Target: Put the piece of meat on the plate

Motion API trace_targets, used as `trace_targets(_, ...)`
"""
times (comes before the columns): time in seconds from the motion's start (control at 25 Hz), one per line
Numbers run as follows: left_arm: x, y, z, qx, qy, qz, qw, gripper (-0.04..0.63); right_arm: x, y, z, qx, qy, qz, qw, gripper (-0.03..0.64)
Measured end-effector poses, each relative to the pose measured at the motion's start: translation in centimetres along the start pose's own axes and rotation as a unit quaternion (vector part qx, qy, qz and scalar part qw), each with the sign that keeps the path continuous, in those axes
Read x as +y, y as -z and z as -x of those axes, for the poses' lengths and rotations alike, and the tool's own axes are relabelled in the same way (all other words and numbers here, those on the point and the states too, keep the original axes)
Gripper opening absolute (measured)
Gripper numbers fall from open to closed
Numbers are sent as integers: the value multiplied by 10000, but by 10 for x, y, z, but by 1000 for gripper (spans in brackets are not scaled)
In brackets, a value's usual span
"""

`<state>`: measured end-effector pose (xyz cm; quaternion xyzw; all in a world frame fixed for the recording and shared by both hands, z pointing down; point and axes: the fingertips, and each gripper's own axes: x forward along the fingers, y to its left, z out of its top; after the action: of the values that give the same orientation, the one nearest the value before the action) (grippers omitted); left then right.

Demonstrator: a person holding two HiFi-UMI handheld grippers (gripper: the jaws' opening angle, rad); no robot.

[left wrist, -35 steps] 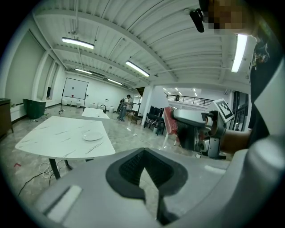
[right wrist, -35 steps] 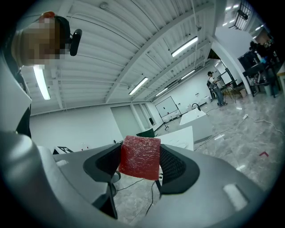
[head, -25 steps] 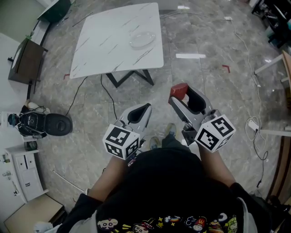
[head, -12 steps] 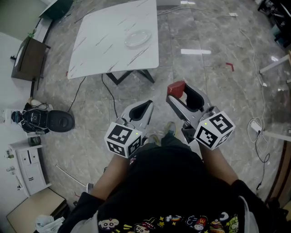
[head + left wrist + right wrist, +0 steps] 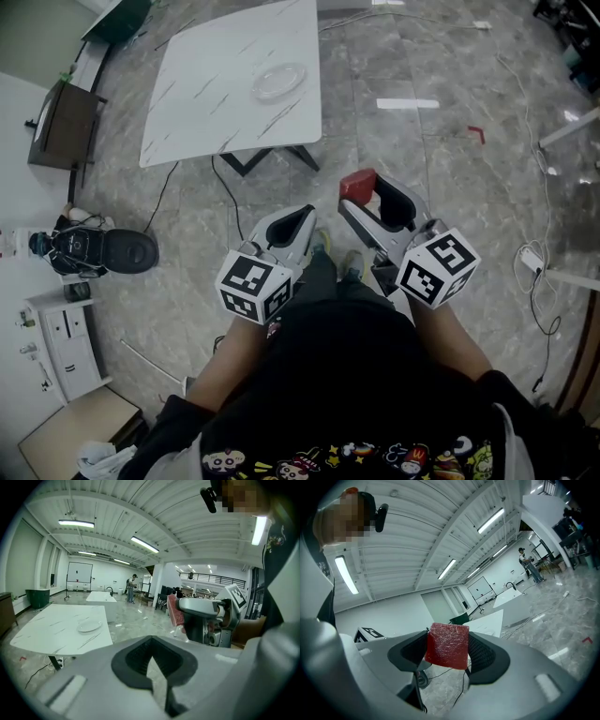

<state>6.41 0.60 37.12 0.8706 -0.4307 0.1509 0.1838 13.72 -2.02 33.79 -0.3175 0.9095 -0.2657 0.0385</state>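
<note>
Red and slab-shaped, the piece of meat [image 5: 446, 645] is pinched upright between the dark ribbed pads of your right gripper [image 5: 368, 195]. The grip looks just as it did a second ago, with no slip or tilt showing. Your left gripper [image 5: 292, 225] hangs beside it at your waist, jaws drawn together with nothing between them, and it has not shifted either.

What has changed is you, not the tools. One shoe [image 5: 323, 244] has come forward under the left gripper, and the grey marbled floor [image 5: 422, 141] has slid past beneath your hands. The white marble-patterned table [image 5: 216, 103] has drifted left and turned slightly in the head view, and its near edge sits a touch lower in the picture. That reads as a step taken toward it while you swing to face it.

For the task, this puts you in the carry — the meat is picked and secure, but not yet delivered. The round clear glass plate [image 5: 278, 82] lies empty toward the far right part of the tabletop, well apart from the meat, with open floor between. You will likely need more steps before the right gripper can reach over the near edge. Watch the black cable [image 5: 228, 202] trailing on the floor by the table's dark base as you close in.
</note>
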Motion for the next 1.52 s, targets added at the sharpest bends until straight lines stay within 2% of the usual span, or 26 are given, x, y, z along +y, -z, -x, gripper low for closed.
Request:
trace_targets(0.72, 24, -3, -23, -14, 121, 223, 9997, 2, -20, -6, -27, 219, 120, 77, 9997, 298)
trace_targets(1.08, 65, -8, -29, -37, 155, 348, 9993, 2, -27, -9, -69, 338, 197, 102, 9992, 298)
trace_targets(1.52, 130, -35, -40, -161, 351, 367, 9986, 2, -28, -23, -136, 405, 314, 142, 9986, 298)
